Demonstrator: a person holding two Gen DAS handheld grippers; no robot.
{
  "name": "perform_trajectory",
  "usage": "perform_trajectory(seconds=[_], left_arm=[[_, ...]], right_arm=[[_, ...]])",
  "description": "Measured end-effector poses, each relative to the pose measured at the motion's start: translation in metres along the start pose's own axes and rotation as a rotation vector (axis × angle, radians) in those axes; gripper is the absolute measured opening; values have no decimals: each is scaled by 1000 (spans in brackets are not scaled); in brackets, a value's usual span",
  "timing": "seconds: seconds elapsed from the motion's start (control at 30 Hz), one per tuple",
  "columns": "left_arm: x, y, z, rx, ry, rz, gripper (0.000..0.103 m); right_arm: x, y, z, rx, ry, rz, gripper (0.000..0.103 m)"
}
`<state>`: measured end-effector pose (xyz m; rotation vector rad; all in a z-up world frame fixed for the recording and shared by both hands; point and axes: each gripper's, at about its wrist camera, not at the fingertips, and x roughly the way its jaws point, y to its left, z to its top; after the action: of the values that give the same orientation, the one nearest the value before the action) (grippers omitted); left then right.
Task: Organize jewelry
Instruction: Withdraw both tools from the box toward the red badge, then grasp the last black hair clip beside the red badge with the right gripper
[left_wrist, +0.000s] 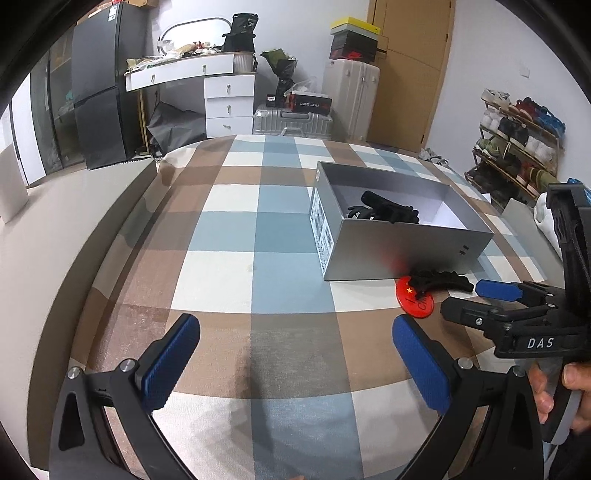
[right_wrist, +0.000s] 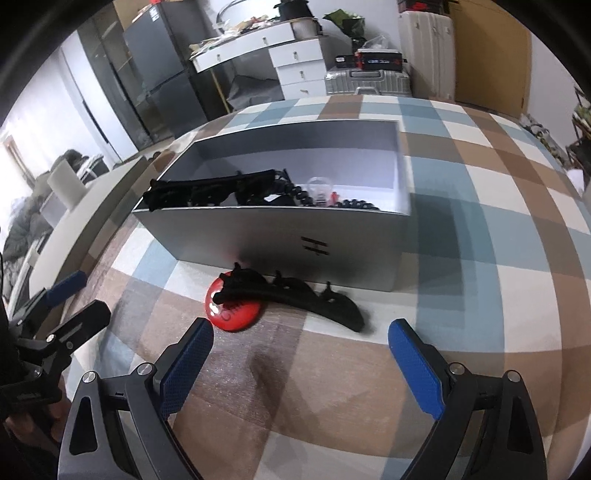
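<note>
Black plastic hair clip (right_wrist: 291, 299) lies on the checked bedspread (right_wrist: 480, 258), partly over a red round badge (right_wrist: 232, 314), right against the open grey cardboard box (right_wrist: 295, 240). Both the left gripper (left_wrist: 295, 365) and right gripper (right_wrist: 299, 369) have jaws wide open, holding nothing.

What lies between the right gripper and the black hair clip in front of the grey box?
Only bare checked cloth separates the right gripper from the black hair clip, in the right wrist view.
</note>
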<state>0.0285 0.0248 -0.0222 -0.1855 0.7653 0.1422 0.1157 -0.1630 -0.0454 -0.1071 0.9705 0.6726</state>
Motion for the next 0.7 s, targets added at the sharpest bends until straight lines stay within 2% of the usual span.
perform_trajectory(seconds=[0.17,0.3,0.43,0.47,0.53,0.63,0.7], left_arm=[[1,2,-1,-7,6,6,102],[4,4,-2,-13,16,19,102],[4,0,-3,2,20,14,102],[4,-1,-3,6,20,17,102],[3,-2,-4,10,18,25,102],[4,-2,-4,10,22,22,102],[4,-2,-4,12,22,23,102]], right_arm=[[5,6,3,-16,10,-9,96],[3,12,0,-72,37,33,96],[2,7,2,-71,3,-58,96],[5,4,4,-55,4,-55,96],[8,3,6,-43,2,-35,90],[11,11,7,-93,-4,-104,78],[11,15,7,-116,-8,-106,68]])
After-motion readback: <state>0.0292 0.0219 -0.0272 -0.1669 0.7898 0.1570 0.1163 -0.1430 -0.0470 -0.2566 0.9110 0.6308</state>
